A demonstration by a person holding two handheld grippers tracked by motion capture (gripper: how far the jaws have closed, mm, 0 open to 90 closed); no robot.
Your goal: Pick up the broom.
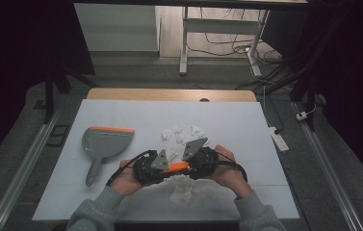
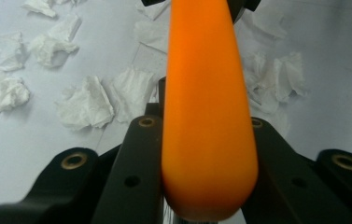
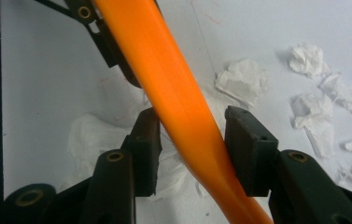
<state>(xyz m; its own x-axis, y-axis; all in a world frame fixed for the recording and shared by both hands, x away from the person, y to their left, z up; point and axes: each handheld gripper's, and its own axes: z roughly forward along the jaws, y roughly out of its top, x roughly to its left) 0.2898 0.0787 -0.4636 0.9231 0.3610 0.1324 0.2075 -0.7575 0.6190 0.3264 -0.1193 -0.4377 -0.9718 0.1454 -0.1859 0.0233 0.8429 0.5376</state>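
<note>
An orange handle [image 1: 175, 168] is held level just above the white table top, between my two grippers. My left gripper [image 1: 166, 170] is shut on its thick rounded end [image 2: 209, 140], one black jaw on each side. From the other side, my right gripper [image 1: 189, 168] has its pads against the narrower part of the handle [image 3: 183, 112], which crosses slantwise between them. Whatever is on the far end of the handle is hidden by the grippers. A grey dustpan [image 1: 103, 143] with an orange lip lies to the left on the table.
Several crumpled white paper scraps [image 1: 181, 134] lie beyond the grippers, and a bigger wad [image 1: 181, 188] lies under and in front of them. The white sheet [image 1: 246, 139] covers a wooden table. Behind it are table legs and cables on the floor.
</note>
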